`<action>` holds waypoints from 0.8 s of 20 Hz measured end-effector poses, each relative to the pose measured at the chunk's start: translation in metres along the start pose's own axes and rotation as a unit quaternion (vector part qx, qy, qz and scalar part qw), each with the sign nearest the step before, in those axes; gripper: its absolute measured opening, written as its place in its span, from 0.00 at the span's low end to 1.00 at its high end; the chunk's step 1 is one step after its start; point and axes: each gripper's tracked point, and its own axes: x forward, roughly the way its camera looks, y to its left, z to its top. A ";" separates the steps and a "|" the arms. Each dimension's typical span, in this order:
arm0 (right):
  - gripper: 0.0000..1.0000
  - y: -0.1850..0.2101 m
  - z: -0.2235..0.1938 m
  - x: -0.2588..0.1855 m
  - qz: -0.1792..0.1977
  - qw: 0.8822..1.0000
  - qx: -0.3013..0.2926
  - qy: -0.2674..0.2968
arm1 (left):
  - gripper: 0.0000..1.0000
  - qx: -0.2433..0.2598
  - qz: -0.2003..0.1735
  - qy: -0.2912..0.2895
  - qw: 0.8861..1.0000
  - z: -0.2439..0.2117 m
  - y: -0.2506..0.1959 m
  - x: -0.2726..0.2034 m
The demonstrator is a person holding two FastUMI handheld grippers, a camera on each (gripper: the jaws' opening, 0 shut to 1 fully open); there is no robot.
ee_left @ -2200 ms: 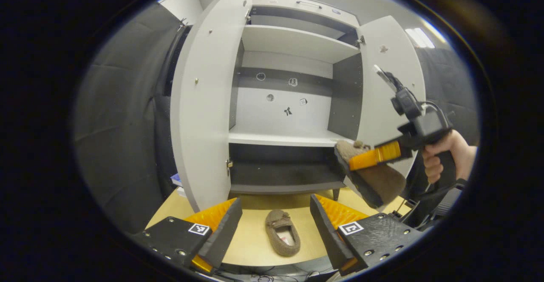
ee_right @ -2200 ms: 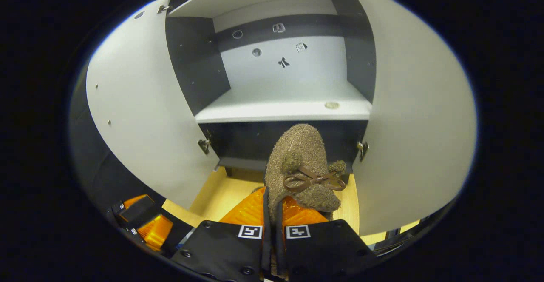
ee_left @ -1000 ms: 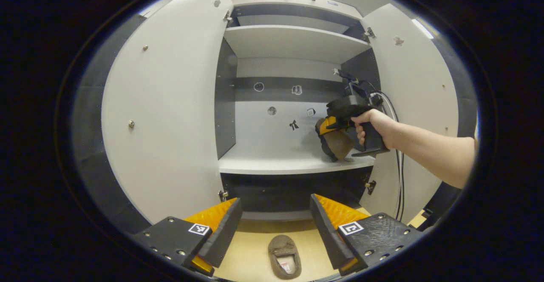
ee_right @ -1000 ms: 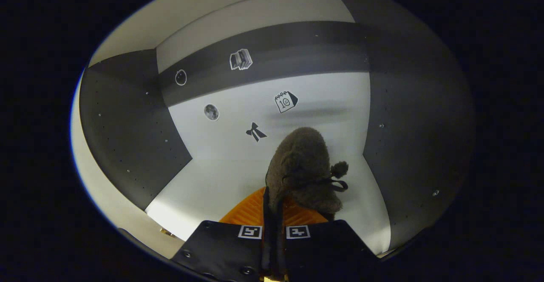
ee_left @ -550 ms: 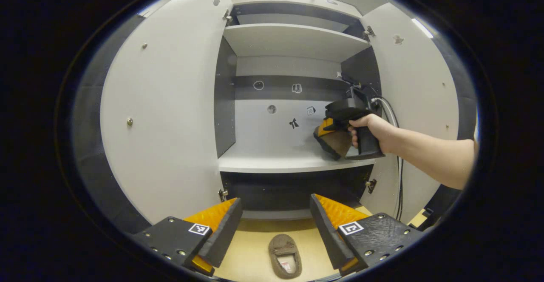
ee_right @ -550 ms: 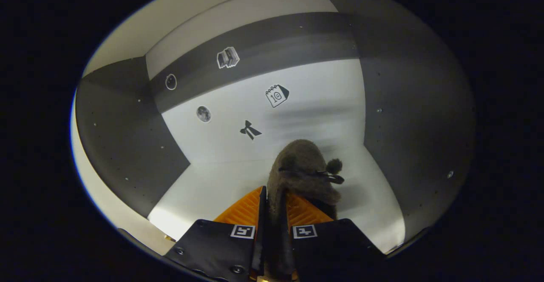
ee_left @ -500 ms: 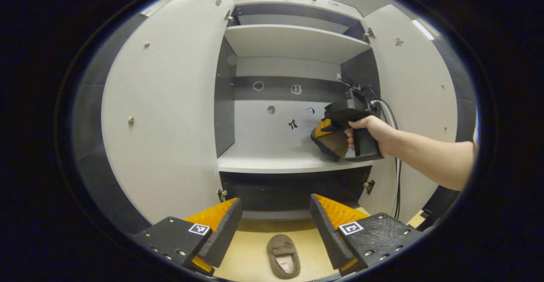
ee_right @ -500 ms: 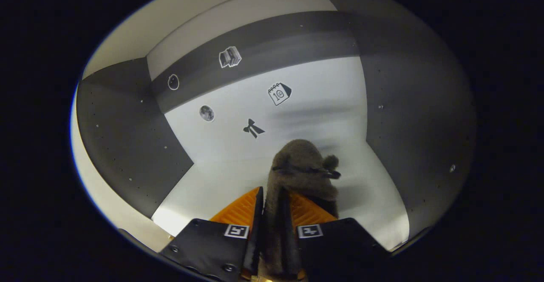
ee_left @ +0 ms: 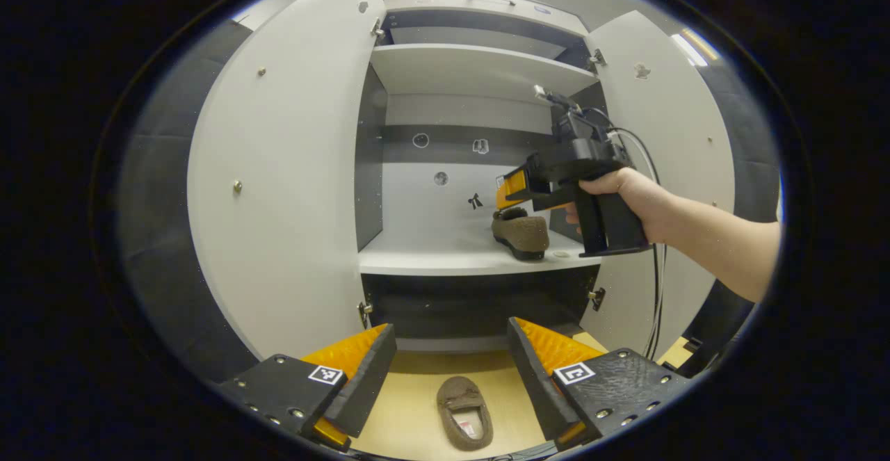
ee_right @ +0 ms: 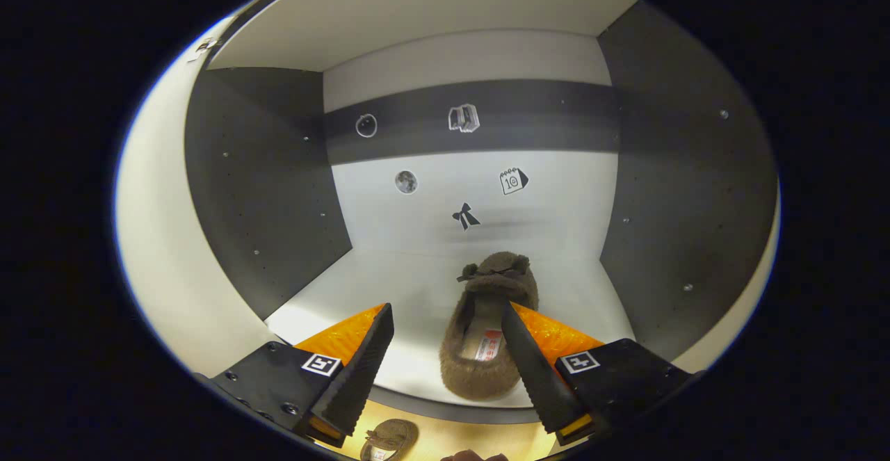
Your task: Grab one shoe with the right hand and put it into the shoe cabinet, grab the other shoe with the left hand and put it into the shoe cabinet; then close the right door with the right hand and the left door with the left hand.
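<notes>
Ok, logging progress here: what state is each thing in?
Shoe on shelf: released, lying flat, toe toward the back.
Shoe on table: not yet picked up.
Right gripper: jaws open, empty.
Left gripper: jaws open, empty.
Left door: open.
Right door: open.

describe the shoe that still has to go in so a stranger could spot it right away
Start at the open white shoe cabinet with both doors swung wide. On the wooden floor just in front of it lies a brown fuzzy slipper, opening up. Its twin already sits on the cabinet's middle shelf; this one is on the floor.
</notes>
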 end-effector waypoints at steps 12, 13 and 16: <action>0.98 0.007 -0.080 -0.153 -0.046 0.997 -0.001 -0.054 | 0.93 -0.005 -0.054 0.112 0.992 -0.122 0.008 0.002; 0.98 0.008 -0.095 -0.165 -0.052 0.997 0.006 -0.049 | 0.93 -0.007 -0.061 0.123 0.991 -0.132 0.007 0.005; 0.98 0.012 -0.139 -0.194 -0.062 0.997 0.028 -0.032 | 0.98 -0.007 -0.078 0.157 0.984 -0.160 0.003 0.015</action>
